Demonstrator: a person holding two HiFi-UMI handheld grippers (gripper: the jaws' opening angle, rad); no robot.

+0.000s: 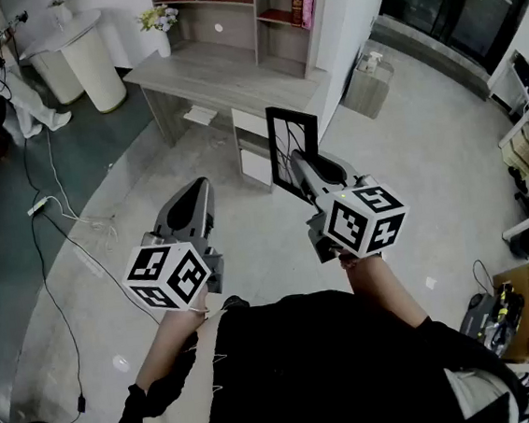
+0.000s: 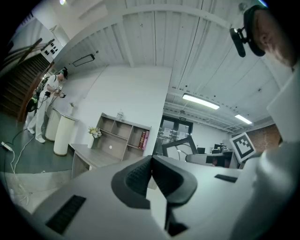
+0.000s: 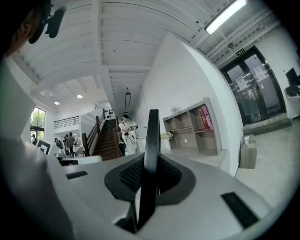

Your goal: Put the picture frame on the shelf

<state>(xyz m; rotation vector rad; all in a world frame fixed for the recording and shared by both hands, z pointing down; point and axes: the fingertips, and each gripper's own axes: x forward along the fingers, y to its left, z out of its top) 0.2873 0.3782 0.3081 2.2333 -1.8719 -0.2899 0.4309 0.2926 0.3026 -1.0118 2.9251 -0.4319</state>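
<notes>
One picture frame [image 1: 294,132]: in the head view my right tool [image 1: 294,163] holds it upright over the floor, well short of the shelf [image 1: 225,17] behind the bench [image 1: 218,79], so the placing is all still to do. Left gripper view: my left tool [image 2: 151,161] is closed and empty. Right gripper view: the jaws clamp the frame's thin edge. Two tools, one shelf.

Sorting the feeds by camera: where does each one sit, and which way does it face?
Head view: on the head, facing down at forearms, left gripper, right gripper.
Left gripper view: rides that gripper, along shut empty jaws toward the shelf.
Right gripper view: along jaws shut on the picture frame.
All share the shelf.
</notes>
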